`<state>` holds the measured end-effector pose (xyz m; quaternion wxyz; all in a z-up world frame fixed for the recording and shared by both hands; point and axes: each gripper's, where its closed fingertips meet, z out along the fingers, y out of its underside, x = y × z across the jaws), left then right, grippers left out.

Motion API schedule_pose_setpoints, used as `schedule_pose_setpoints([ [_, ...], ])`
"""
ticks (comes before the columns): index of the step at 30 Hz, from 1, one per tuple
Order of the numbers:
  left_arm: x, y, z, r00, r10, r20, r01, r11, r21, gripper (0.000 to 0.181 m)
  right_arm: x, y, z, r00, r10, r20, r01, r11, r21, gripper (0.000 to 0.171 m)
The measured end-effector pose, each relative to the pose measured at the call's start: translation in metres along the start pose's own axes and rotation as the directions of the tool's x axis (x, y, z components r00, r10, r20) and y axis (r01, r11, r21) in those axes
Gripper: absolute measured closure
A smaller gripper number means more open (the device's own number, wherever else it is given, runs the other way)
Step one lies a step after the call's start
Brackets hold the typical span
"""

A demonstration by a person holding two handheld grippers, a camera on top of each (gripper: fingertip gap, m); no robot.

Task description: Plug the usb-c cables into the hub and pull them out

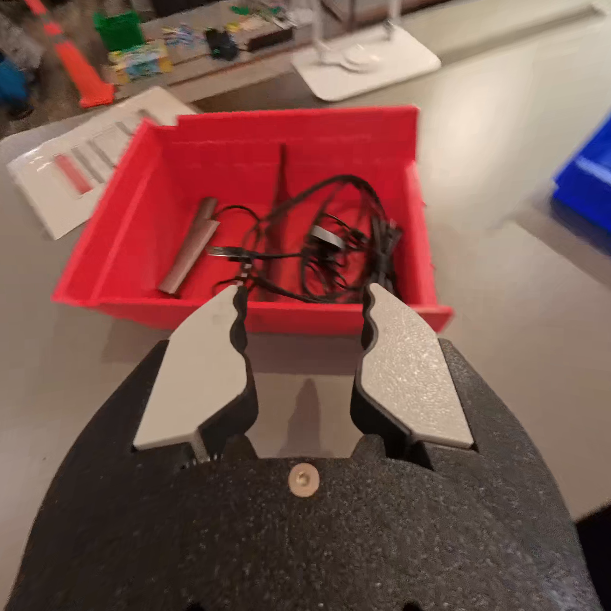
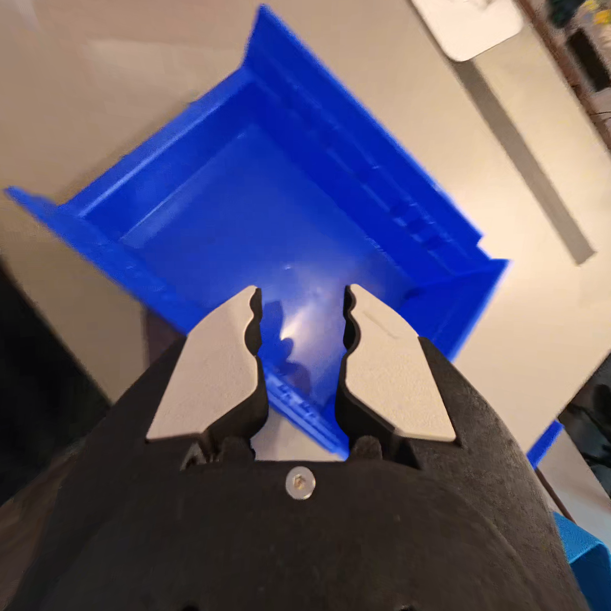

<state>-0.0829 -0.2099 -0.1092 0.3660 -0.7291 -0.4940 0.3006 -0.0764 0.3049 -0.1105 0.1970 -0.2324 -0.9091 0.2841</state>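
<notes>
In the left wrist view a red bin [image 1: 139, 211] sits on the pale table. Inside lie a long grey hub [image 1: 190, 254] on the left and a tangle of black cables [image 1: 334, 244] on the right, one with a silver plug [image 1: 220, 252] lying beside the hub. My left gripper [image 1: 302, 291] is open and empty, just above the bin's near wall. In the right wrist view my right gripper [image 2: 301, 291] is open and empty, hovering over an empty blue bin [image 2: 198, 211].
A white sheet with strips [image 1: 76, 172] lies left of the red bin. A white stand base [image 1: 367, 66] stands behind it, and the blue bin's corner [image 1: 588, 178] shows at right. Clutter, an orange cone [image 1: 79, 72] and a green box [image 1: 120, 29] lie far back. Between my left fingertips and the long grey hub [image 1: 190, 254] there is roughly 20 cm.
</notes>
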Motion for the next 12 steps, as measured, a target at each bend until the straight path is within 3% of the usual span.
schedule_pose_setpoints([
  [1,0.019,0.006,0.000,0.998,0.052,-0.043,-0.054,0.998,-0.032,0.112,-0.015,0.004,-0.002,1.000,-0.003,0.022,0.003,1.000,-0.014,0.120],
  [3,0.036,0.014,0.001,0.996,0.045,-0.072,-0.051,0.996,-0.079,0.112,-0.035,0.010,-0.007,0.999,0.027,0.037,-0.026,1.000,-0.016,0.120],
  [7,0.021,0.023,0.006,0.955,-0.296,0.017,0.296,0.948,-0.113,0.104,-0.035,0.024,-0.016,0.951,0.301,-0.066,-0.301,0.954,0.002,0.127],
  [10,0.017,0.026,0.016,0.881,-0.472,0.016,0.472,0.880,-0.047,0.091,-0.025,0.036,-0.026,0.749,0.659,-0.069,-0.646,0.750,0.145,0.129],
  [12,0.023,0.033,0.027,0.843,-0.538,0.005,0.537,0.842,-0.060,0.080,-0.025,0.049,-0.028,0.614,0.787,-0.052,-0.767,0.611,0.197,0.122],
])
